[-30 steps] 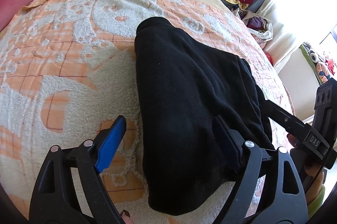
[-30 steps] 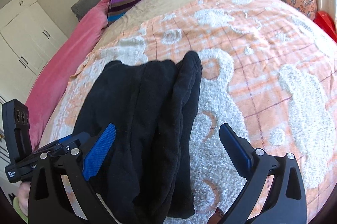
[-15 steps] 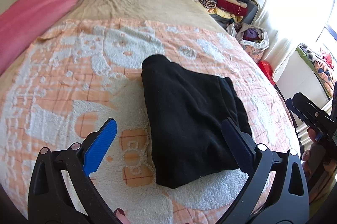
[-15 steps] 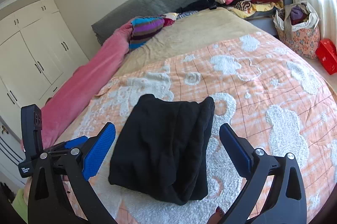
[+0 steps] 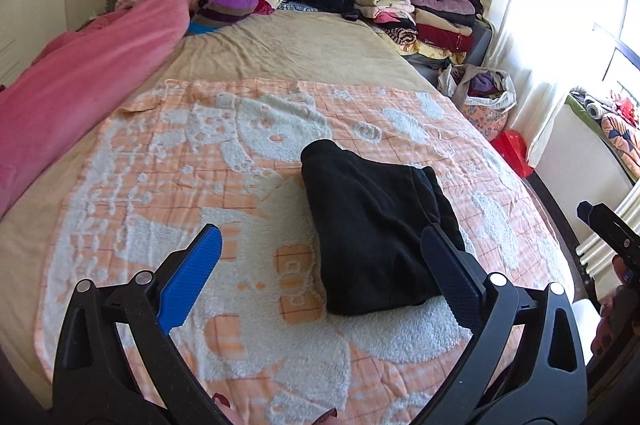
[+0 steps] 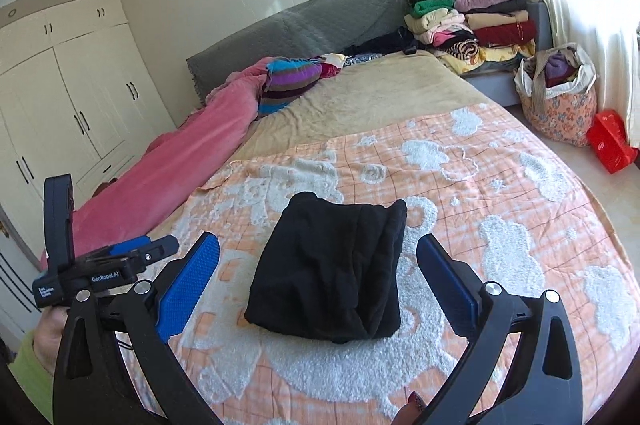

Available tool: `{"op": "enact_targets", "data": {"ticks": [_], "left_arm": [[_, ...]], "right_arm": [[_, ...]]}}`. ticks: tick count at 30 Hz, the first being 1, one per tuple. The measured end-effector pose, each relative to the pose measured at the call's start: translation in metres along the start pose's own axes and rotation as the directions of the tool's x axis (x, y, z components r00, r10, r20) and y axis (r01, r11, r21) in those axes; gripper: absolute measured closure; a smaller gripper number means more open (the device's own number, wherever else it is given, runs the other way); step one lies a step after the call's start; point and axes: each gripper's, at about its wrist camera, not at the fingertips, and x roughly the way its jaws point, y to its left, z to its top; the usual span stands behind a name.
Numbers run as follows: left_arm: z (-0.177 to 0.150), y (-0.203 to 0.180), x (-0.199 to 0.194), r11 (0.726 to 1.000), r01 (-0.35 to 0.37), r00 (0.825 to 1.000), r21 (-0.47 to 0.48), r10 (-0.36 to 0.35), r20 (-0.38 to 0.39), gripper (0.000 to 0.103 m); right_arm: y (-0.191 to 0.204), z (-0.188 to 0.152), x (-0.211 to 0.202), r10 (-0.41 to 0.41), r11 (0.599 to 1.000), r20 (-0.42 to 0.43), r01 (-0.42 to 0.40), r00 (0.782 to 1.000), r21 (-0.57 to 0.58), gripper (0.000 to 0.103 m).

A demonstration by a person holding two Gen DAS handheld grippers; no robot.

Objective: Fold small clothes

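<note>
Now you have drawn both grippers up and back from the black garment point(image 5: 372, 237), which was close under them a second ago, so this piece reads as folded and released. One garment lies on the orange blanket point(image 5: 168, 185), and two grippers hang above its near edge: left gripper point(image 5: 320, 277), jaws just opened wide, and right gripper point(image 6: 320, 281), fingers spread, both empty.

I count one black garment point(image 6: 332, 269) at twelve o'clock, my two tongs, one bag point(image 6: 560, 105), one red box point(image 6: 612, 141).
</note>
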Motion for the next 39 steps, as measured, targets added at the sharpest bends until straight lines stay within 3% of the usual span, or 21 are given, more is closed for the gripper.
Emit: {"op": "enact_targets", "data": {"ticks": [7, 13, 19, 24, 39], "left_arm": [[-0.027, 0.004, -0.030, 1.000, -0.015, 1.000, 0.016, 0.016, -0.016, 0.010], [-0.058, 0.005, -0.039, 1.000, -0.028, 0.998, 0.005, 0.028, -0.053, 0.010], [-0.080, -0.001, -0.038, 0.999, -0.039, 0.996, -0.006, 0.039, -0.076, 0.010], [-0.087, -0.009, -0.033, 0.999, -0.039, 0.994, 0.010, 0.039, -0.106, 0.010], [-0.089, -0.009, -0.037, 0.998, -0.068, 0.991, 0.007, 0.068, -0.114, 0.010]], "right_arm": [[0.007, -0.026, -0.019, -0.032, 0.999, -0.053, 0.032, 0.998, -0.002, 0.005], [0.011, -0.050, -0.019, -0.108, 0.994, -0.088, 0.106, 0.990, -0.033, 0.005], [0.010, -0.072, -0.007, -0.119, 0.993, -0.170, 0.117, 0.978, -0.016, 0.005], [0.016, -0.082, 0.001, -0.104, 0.994, -0.209, 0.099, 0.972, -0.035, 0.005], [0.020, -0.084, 0.000, -0.096, 0.995, -0.217, 0.089, 0.972, -0.041, 0.004]]}}
